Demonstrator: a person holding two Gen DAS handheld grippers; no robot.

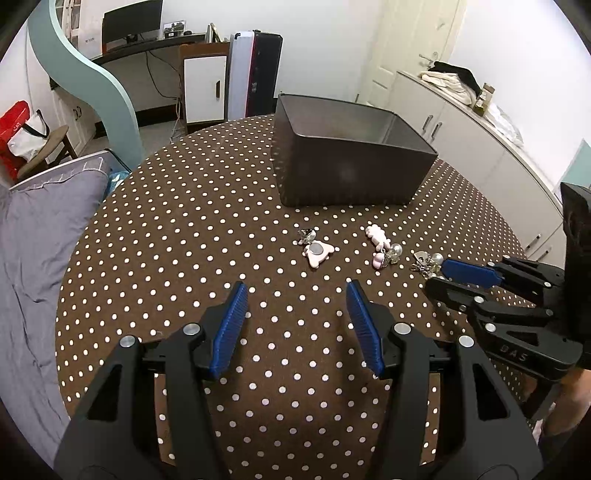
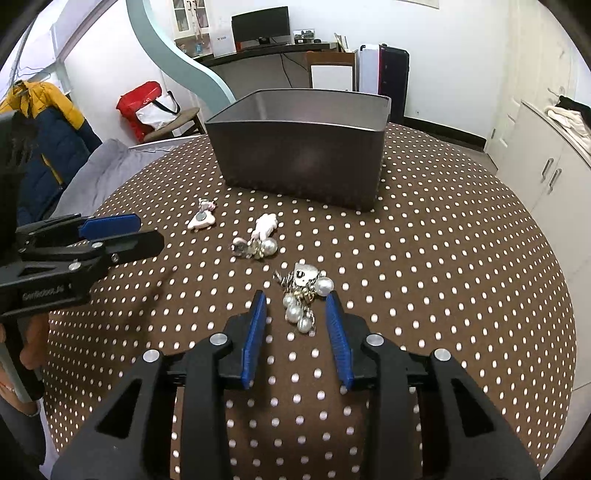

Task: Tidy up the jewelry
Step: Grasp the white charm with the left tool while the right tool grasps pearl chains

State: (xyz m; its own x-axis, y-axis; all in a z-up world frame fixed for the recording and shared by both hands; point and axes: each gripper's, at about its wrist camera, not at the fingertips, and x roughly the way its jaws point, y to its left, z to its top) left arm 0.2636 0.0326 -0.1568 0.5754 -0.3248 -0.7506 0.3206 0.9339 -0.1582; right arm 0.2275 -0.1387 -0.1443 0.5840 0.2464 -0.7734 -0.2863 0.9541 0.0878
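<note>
Three jewelry pieces lie on the dotted tablecloth in front of a dark grey box. A pink charm with a grey disc lies left. A pink figure with a pearl lies in the middle. A pearl and metal cluster lies right. My left gripper is open, short of the pink charm. My right gripper is open, its fingers either side of the pearl cluster's near end.
The round table has a brown cloth with white dots. A grey cushion lies off its left edge. White cabinets stand to the right. A desk with a monitor stands at the back.
</note>
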